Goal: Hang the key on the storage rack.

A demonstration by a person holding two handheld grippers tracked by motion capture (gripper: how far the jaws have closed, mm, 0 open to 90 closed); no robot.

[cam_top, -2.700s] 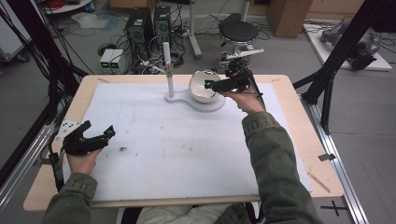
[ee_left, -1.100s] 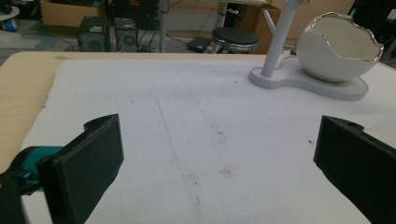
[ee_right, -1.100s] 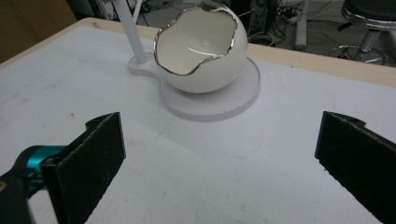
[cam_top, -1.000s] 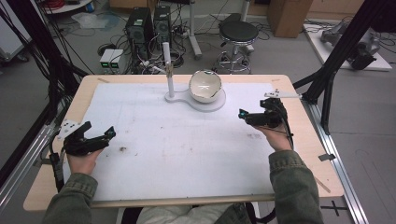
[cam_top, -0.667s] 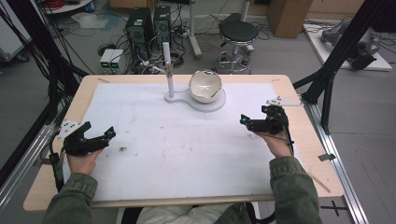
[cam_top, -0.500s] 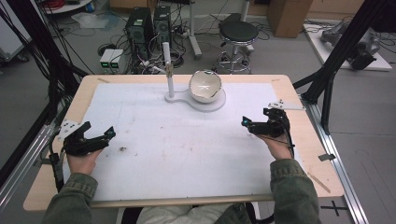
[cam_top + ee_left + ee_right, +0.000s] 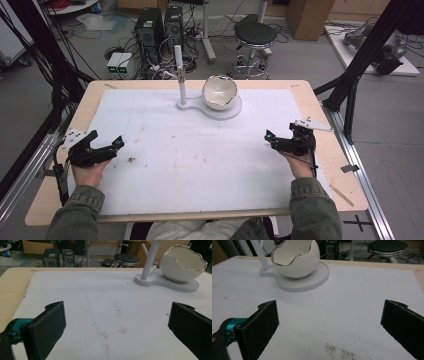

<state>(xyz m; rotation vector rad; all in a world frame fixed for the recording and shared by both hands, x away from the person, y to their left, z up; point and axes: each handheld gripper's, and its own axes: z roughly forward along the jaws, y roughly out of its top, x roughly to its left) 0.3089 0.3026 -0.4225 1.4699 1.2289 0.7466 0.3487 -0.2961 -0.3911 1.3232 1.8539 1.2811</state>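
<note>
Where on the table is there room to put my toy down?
The wide white mat between the left gripper and right gripper is bare. It's crowded only at the far edge, where the eggshell bowl sits on its stand.

left claw (image 7: 118, 143) agape, right claw (image 7: 269, 136) agape

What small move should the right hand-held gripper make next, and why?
Probably none beyond settling on the mat. The right hand-held gripper rests open and holds nothing, well apart from the egg-shaped bowl, which sits on its white stand. The left hand-held gripper lies open as well.
</note>
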